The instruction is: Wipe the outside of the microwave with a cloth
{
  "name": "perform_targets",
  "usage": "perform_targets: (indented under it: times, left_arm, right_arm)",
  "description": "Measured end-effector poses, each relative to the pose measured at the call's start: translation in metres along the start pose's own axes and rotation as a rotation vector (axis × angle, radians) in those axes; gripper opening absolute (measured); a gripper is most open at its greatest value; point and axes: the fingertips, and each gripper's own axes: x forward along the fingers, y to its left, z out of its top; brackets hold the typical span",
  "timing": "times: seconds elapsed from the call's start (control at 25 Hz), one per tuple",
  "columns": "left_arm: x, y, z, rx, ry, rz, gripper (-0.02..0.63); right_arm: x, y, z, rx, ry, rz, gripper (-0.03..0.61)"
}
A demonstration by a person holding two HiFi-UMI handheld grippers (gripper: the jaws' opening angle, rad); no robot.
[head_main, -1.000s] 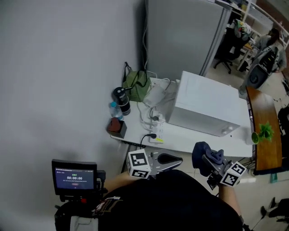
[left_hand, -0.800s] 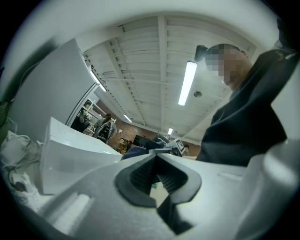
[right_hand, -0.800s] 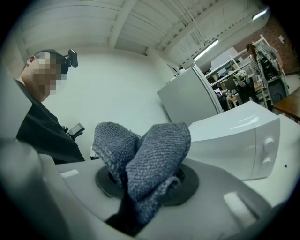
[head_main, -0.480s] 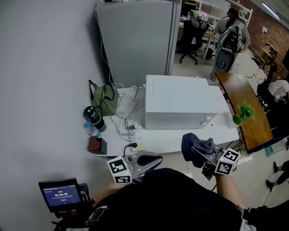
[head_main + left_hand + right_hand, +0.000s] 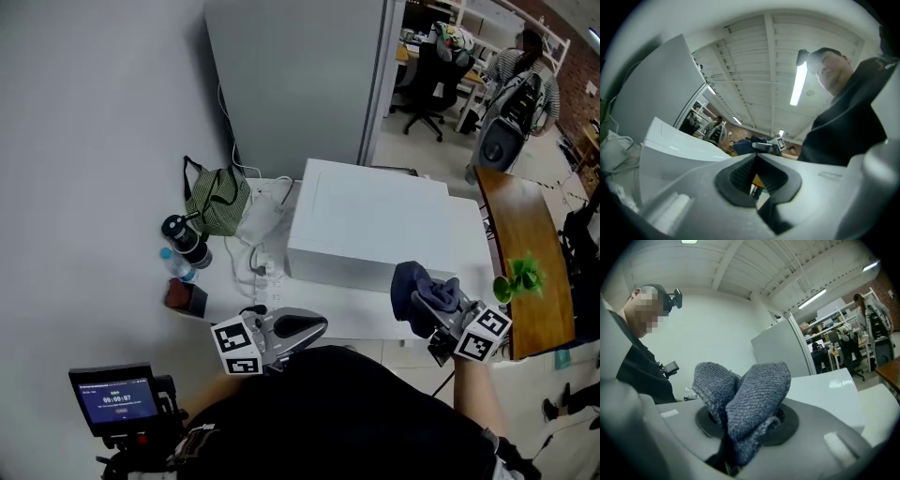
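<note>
— Where is the white box-shaped microwave [image 5: 375, 230]?
— On the white counter [image 5: 352, 317]. It fills the right half, with its back close to the far edge.
— And the blue-grey knitted cloth [image 5: 420, 286]?
— Bunched in the right gripper [image 5: 437, 314], whose jaws are clamped on it, with folds sticking out past the tips. It hangs at the microwave's near right corner. I cannot tell whether it touches the casing.
— The left gripper [image 5: 314, 327]?
— Jaws pressed together with nothing between them. It hangs over the counter's near edge, left of the microwave.
— What else sits on the counter?
— All at the left end: a green striped bag [image 5: 217, 199] in the far corner, a crumpled white plastic bag [image 5: 258, 217] just beside it, a black cylindrical flask [image 5: 185, 241] at the left edge, a small dark red box [image 5: 183, 296] at the near left corner, and white cables [image 5: 258, 267] toward the microwave.
</note>
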Motion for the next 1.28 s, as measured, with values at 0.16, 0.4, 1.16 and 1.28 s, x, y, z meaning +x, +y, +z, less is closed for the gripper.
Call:
perform_targets:
  times: [0.16, 0.4, 1.16, 1.28]
  left_arm:
    - [0.038, 0.018, 0.010, 0.018, -0.020, 0.092, 0.003]
    - [0.045, 0.043, 0.007, 0.055, -0.030, 0.270, 0.003]
    - [-0.082, 0.082, 0.018, 0.049, -0.143, 0.352, 0.003]
    - [-0.046, 0.073, 0.030, 0.059, -0.101, 0.290, 0.003]
  right_arm:
    - [0.035, -0.049, 0.043, -0.140, 0.055, 0.107, 0.126]
    - [0.159, -0.091, 0.074, -0.462, 0.178, 0.235, 0.125]
    - [0.368, -0.213, -0.030, -0.592, 0.714, -0.162, 0.123]
    - [0.281, -0.271, -0.016, -0.537, 0.734, -0.256, 0.123]
